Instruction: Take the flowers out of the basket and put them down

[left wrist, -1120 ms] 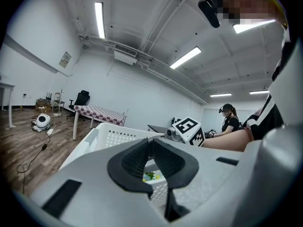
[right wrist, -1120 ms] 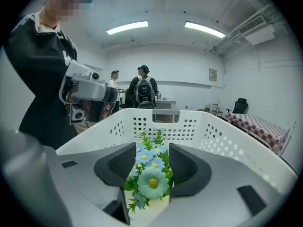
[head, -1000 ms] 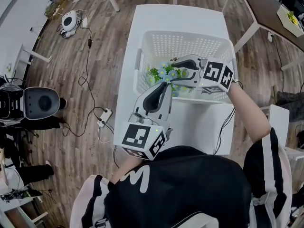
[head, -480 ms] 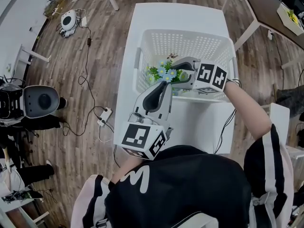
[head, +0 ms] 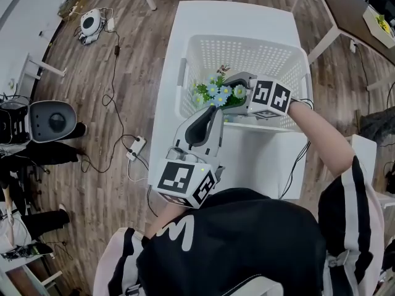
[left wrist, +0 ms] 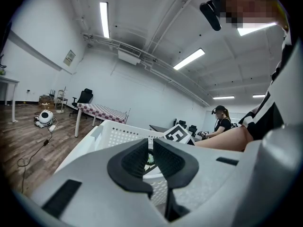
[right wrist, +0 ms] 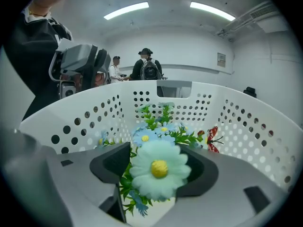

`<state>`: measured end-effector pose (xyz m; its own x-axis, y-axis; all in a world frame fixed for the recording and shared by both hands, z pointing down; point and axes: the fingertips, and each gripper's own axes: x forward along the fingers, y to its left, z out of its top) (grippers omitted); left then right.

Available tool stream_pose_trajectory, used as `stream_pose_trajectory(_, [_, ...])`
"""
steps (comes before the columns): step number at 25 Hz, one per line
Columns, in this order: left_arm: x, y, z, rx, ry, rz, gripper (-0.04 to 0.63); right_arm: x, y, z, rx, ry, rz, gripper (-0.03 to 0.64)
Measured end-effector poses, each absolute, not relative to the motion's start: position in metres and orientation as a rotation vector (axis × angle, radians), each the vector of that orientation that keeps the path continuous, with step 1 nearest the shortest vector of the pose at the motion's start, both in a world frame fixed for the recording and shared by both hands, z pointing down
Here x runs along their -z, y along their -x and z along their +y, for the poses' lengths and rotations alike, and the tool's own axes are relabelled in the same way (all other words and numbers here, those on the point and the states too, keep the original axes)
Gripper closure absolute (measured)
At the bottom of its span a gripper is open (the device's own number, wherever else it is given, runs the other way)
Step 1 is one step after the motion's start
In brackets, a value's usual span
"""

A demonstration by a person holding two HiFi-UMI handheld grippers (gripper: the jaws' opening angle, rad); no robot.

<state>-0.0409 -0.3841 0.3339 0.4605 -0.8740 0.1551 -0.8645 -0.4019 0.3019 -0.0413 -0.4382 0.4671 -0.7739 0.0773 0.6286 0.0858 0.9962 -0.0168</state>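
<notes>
white surface [head: 259, 159] with a perforated white basket [head: 247, 54] on it. the basket takes up nearly the full width, leaving a narrow bare strip on each side, a bare stretch beyond the far rim and another between the near rim and the person. wooden floor [head: 123, 60] lies open around the surface.

right gripper [head: 227, 92]: reaches over the basket's right near rim, pointing down into it. its jaws have just been opening and stand wide apart. a pale blue flower head rises between them, unclamped.

left gripper [head: 212, 111]: held about level at the basket's near rim, pointing at the flowers [head: 217, 92]. its jaws are drawn almost together with only a slit between, holding nothing.

contents: the flowers, blue heads on green leaves, lie in the basket's near left part. a red butterfly [right wrist: 211, 138] sits just right of them in the right gripper view.
</notes>
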Motion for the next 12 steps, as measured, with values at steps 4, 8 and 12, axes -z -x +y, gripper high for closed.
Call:
stream_pose_trajectory(4, [-0.335, 0.045, -0.383, 0.042, -2.366, -1.482, 0.561, -0.473, 0.043, -0.442, -0.109, 0.12, -2.457, 0.33])
stream_pose_trajectory(8, [-0.337, 0.045, -0.383, 0.04, -2.358, -1.483, 0.561, -0.479, 0.049, -0.438, -0.028, 0.15, -2.468, 0.331])
stream_pose_trajectory(12, [-0.338, 0.048, -0.382, 0.045, -2.358, -1.491, 0.561, -0.483, 0.052, -0.439, 0.025, 0.128, -2.46, 0.342])
